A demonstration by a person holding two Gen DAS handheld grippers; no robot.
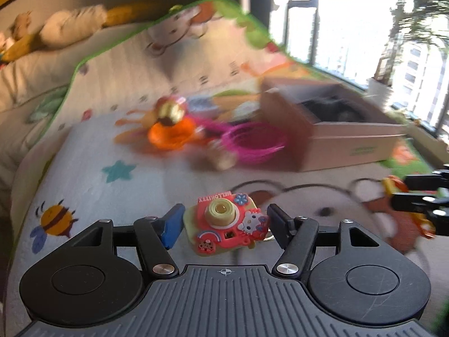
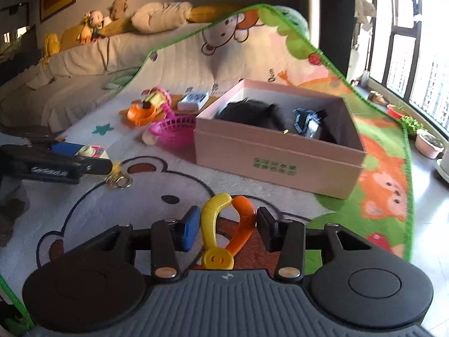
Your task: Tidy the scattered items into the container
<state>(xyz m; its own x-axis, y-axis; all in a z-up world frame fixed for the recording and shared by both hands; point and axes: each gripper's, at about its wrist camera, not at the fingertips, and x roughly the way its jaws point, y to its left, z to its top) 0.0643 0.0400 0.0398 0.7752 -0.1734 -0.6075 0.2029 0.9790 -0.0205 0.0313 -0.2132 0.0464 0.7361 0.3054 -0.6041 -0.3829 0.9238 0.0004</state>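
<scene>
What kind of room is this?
Most likely a home bedroom or child's play area: a cartoon play mat with toys scattered on it, soft toys and pillows on a bed behind, and big windows.

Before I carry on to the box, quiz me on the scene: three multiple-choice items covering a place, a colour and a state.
1. Where is the pink basket?
A. inside the box
B. on the mat beside the box
C. among the pillows

2. What colours are the tongs in the right gripper?
A. yellow and orange
B. blue and white
C. green and black

3. How is the left gripper?
A. wide open over bare mat
B. shut on nothing
C. shut on the toy camera

Key: 1 B, the basket sits on the mat by the box's left wall. 2 A, one arm is yellow and the other orange. 3 C, both pads meet the camera's sides.
</scene>
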